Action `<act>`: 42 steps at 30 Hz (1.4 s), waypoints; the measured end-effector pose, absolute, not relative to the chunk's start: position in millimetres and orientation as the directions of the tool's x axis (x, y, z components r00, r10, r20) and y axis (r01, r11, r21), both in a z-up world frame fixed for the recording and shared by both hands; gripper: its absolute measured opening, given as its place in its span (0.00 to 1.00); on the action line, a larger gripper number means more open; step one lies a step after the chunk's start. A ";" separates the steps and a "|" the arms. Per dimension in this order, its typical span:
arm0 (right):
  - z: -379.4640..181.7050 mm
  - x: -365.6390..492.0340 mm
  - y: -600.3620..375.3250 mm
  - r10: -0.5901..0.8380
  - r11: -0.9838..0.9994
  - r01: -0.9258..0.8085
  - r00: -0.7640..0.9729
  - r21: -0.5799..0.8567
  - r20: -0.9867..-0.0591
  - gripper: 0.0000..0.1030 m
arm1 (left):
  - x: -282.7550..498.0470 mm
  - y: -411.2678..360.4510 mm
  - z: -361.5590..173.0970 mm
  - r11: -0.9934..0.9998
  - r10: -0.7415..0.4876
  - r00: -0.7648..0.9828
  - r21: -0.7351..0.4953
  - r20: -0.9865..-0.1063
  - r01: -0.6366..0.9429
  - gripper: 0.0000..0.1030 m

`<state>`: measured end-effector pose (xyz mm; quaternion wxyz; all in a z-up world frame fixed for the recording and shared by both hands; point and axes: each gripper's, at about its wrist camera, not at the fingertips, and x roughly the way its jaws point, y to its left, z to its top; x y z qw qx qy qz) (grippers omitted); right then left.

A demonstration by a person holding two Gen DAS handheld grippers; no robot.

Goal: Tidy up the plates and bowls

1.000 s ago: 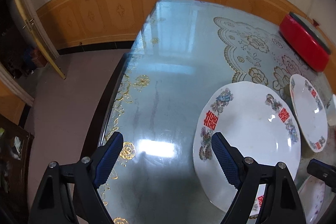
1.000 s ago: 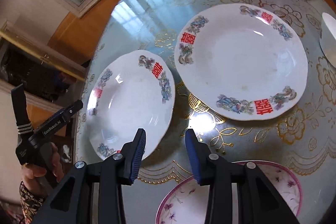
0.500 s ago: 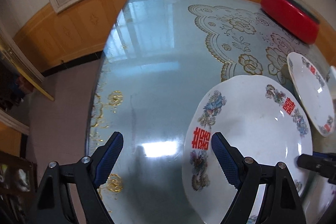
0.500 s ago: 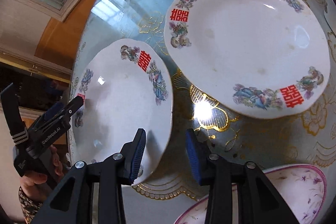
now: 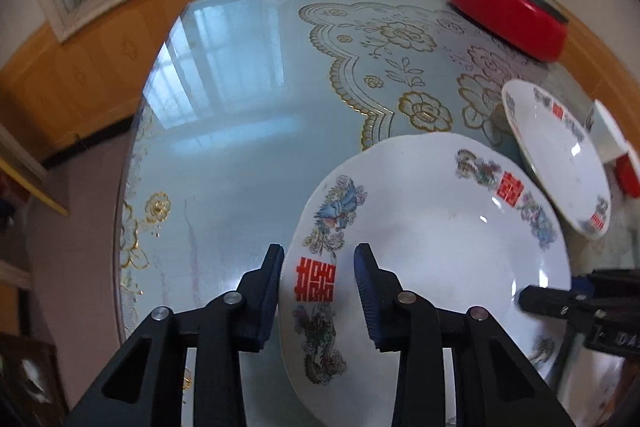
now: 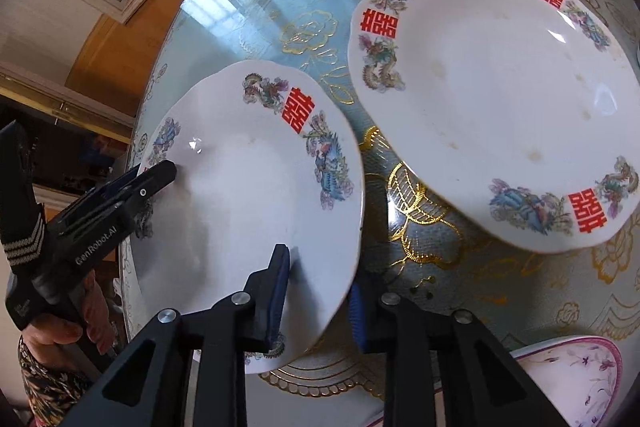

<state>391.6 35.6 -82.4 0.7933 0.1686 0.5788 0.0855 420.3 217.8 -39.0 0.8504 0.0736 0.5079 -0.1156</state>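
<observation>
A white plate (image 5: 432, 235) with red characters and flower prints lies near the table's left edge. My left gripper (image 5: 320, 279) straddles its left rim, and the jaws are closing with the rim between them, a gap still showing. On the opposite rim of the same plate (image 6: 248, 195), my right gripper (image 6: 318, 291) has one finger over the plate and one at its outer edge, jaws also closing. Each gripper appears in the other's view: the right gripper (image 5: 528, 297) and the left gripper (image 6: 168, 167). A second matching plate (image 6: 492, 99) lies just beyond.
A red round container (image 5: 508, 15) stands at the far right of the glass-topped table (image 5: 248, 155). A purple-flowered dish (image 6: 572, 379) sits near my right gripper. A white bowl (image 5: 608, 131) shows at the right edge. A person's hand (image 6: 60, 331) holds the left gripper.
Both grippers have come down to the near plate. The left one shifted over its rim and narrowed its wide jaws a lot. The right jaws also narrowed around the opposite rim.
</observation>
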 end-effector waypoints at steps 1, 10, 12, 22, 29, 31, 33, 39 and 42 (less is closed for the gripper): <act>-82.4 391.9 35.3 0.330 0.929 0.057 0.317 0.365 -0.889 0.26 | 419.4 216.9 -39.2 0.961 -0.119 0.462 0.014 -0.879 0.276 0.36; -81.4 388.3 34.2 0.289 0.947 0.049 0.309 0.318 -0.906 0.27 | 405.0 215.8 -39.2 0.958 -0.120 0.448 0.016 -0.886 0.288 0.35; -81.6 388.8 35.3 0.285 0.948 0.052 0.307 0.315 -0.908 0.27 | 400.2 215.3 -39.3 0.959 -0.114 0.450 0.021 -0.886 0.283 0.35; -81.9 387.3 35.6 0.281 0.949 0.052 0.312 0.312 -0.907 0.27 | 386.8 215.5 -39.6 0.967 -0.104 0.466 0.020 -0.878 0.254 0.34; -82.4 380.6 27.1 0.308 0.942 0.033 0.314 0.335 -0.898 0.26 | 379.6 221.0 -38.9 0.969 -0.146 0.474 -0.029 -0.869 0.244 0.30; -82.8 376.5 23.7 0.321 0.937 0.035 0.308 0.347 -0.896 0.26 | 374.7 219.9 -39.1 0.968 -0.148 0.477 -0.028 -0.866 0.250 0.30; -82.7 372.4 20.1 0.334 0.931 0.042 0.302 0.363 -0.893 0.26 | 368.5 219.7 -39.4 0.969 -0.153 0.480 -0.037 -0.864 0.242 0.30; -73.5 360.1 9.5 0.386 0.909 0.035 0.305 0.415 -0.871 0.26 | 350.0 224.8 -41.3 0.970 -0.195 0.477 -0.096 -0.857 0.224 0.30; -73.7 358.9 4.2 0.401 0.902 0.033 0.307 0.431 -0.863 0.25 | 346.6 226.5 -41.5 0.966 -0.213 0.477 -0.112 -0.853 0.232 0.31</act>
